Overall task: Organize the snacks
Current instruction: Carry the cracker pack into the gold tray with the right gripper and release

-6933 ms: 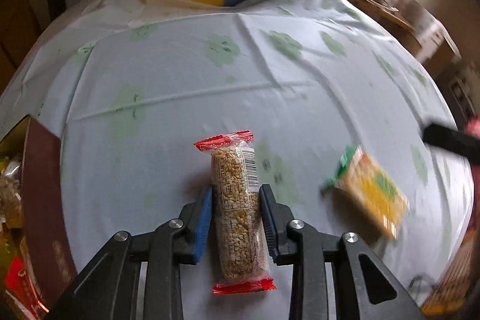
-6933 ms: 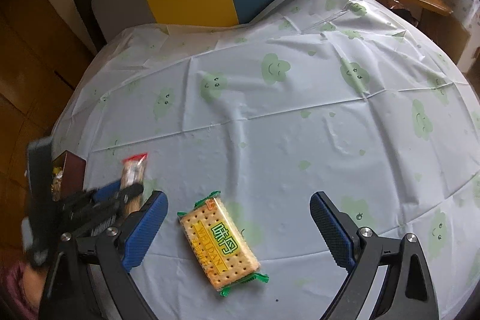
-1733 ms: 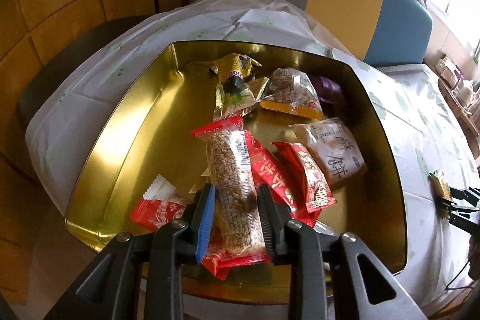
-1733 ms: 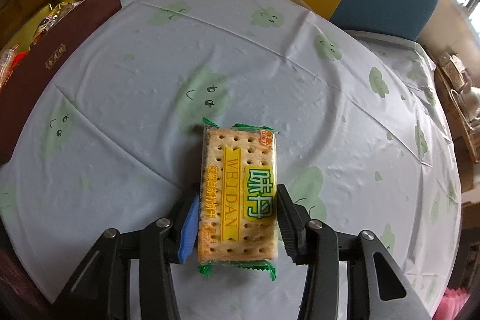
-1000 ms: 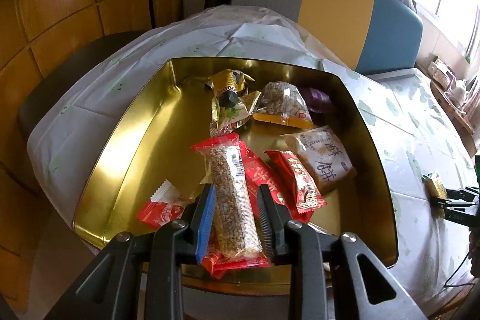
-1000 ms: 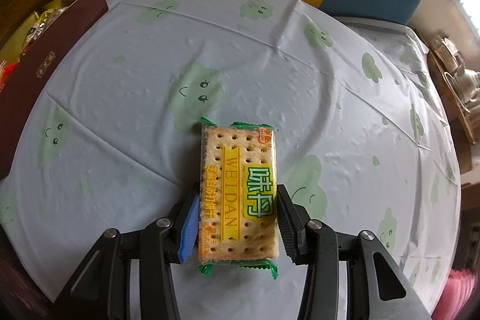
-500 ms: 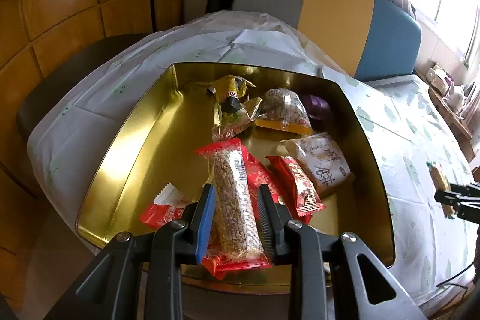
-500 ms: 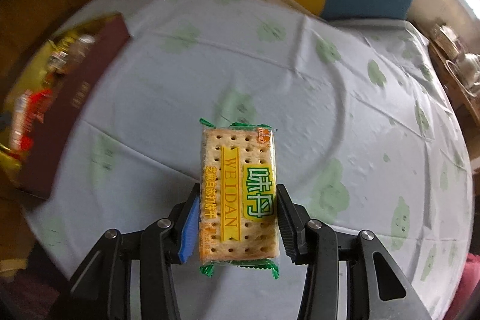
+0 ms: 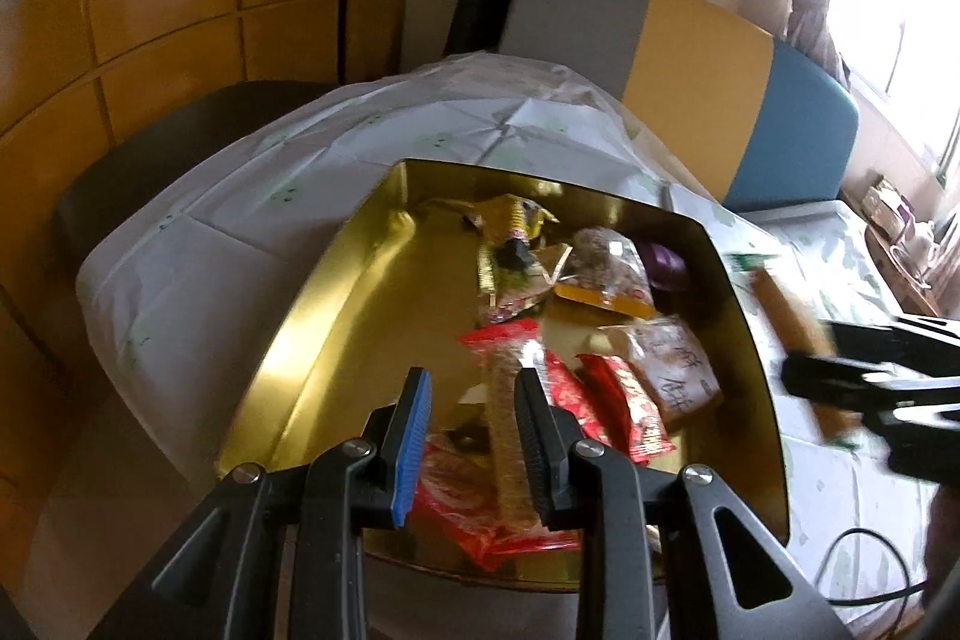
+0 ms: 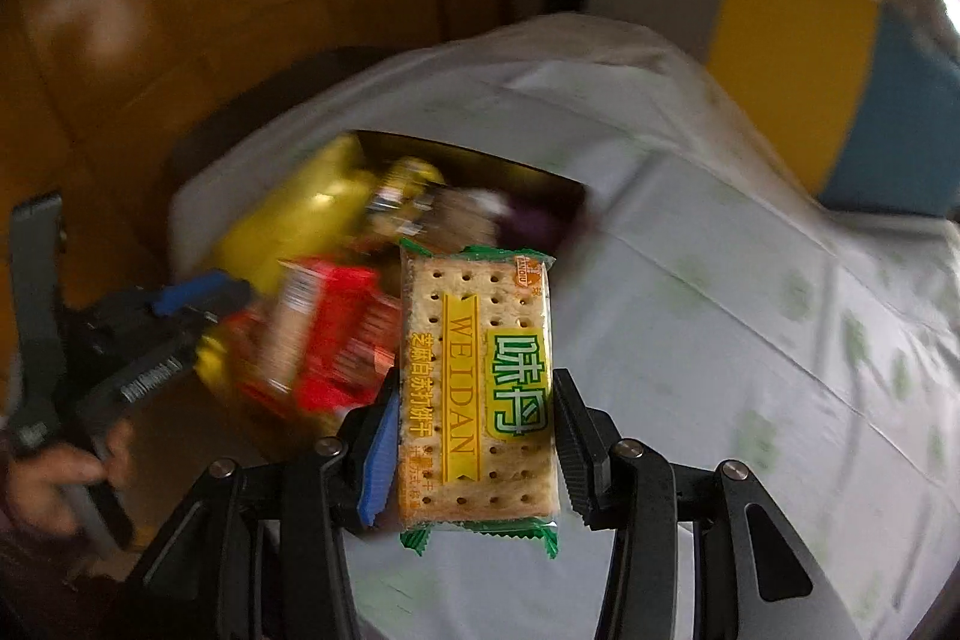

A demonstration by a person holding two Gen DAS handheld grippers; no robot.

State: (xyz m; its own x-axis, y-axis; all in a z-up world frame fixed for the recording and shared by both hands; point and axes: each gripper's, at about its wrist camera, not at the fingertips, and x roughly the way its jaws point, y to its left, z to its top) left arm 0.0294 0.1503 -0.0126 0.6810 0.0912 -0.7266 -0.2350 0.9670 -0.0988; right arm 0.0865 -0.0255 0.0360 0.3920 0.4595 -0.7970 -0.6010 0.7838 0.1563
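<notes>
- Snacks lie heaped in a shallow gold metal tin [image 9: 288, 340] with rounded corners. It sits on a table under a pale tablecloth printed with green shapes [image 9: 210, 220].
- Inside the tin, at the far end, I see a crumpled gold-wrapped sweet packet [image 9: 516, 226]. Beside it is a clear bag of brown grains with a yellow base [image 9: 606, 268], then a small purple item [image 9: 666, 268] against the right wall.
- Nearer to me are a pale brown packet with dark characters [image 9: 672, 376], two long red packets [image 9: 624, 412] and a red-and-white wrapper [image 9: 456, 484].
- My left gripper [image 9: 472, 382] hangs over the near end of the tin, jaws at their narrowest. They are clamped on a grain bar in a clear wrapper with red ends [image 9: 507, 424]. The bar lies against the black finger, and a strip of gold shows between it and the blue pad.
- My right gripper [image 10: 475, 388] is part open and holds a flat cracker pack with green ends and a yellow label [image 10: 474, 304] across its width, one pad on each long side.
- From the left camera, that pack is blurred and held in the air just beside the tin's right wall.
- My left hand [image 10: 54, 478] grips the left tool's handle at the edge of the right camera's view.
</notes>
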